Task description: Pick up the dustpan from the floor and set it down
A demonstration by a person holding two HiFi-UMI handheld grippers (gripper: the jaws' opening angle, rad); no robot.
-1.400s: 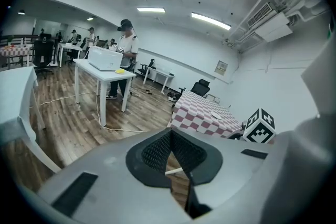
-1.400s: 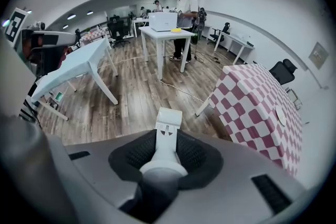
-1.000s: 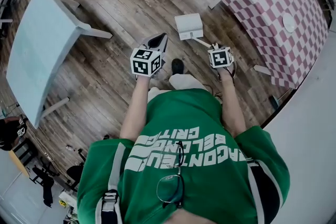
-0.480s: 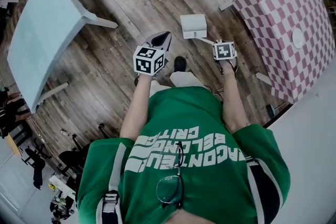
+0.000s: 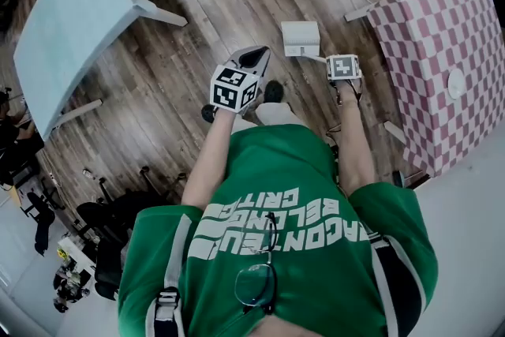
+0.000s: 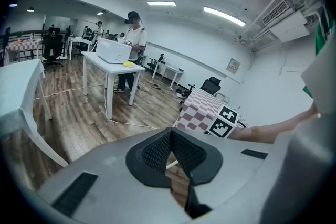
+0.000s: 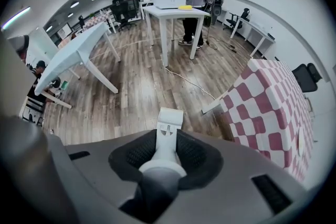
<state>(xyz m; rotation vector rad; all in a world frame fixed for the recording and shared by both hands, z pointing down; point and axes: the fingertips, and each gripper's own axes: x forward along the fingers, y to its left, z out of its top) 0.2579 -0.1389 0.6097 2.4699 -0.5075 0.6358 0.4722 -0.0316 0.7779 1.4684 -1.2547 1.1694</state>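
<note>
The white plastic dustpan (image 5: 301, 38), likely light, stiff and a little slick, points pan-down at the brown wooden plank floor (image 5: 189, 67), perhaps touching it, its long handle clamped in the right tongs (image 7: 167, 152), the sensible hold, while the left tongs (image 6: 170, 136) are closed on nothing.

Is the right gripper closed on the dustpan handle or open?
Closed. In the right gripper view, the pads of the right gripper press both sides of the dustpan handle.
</note>
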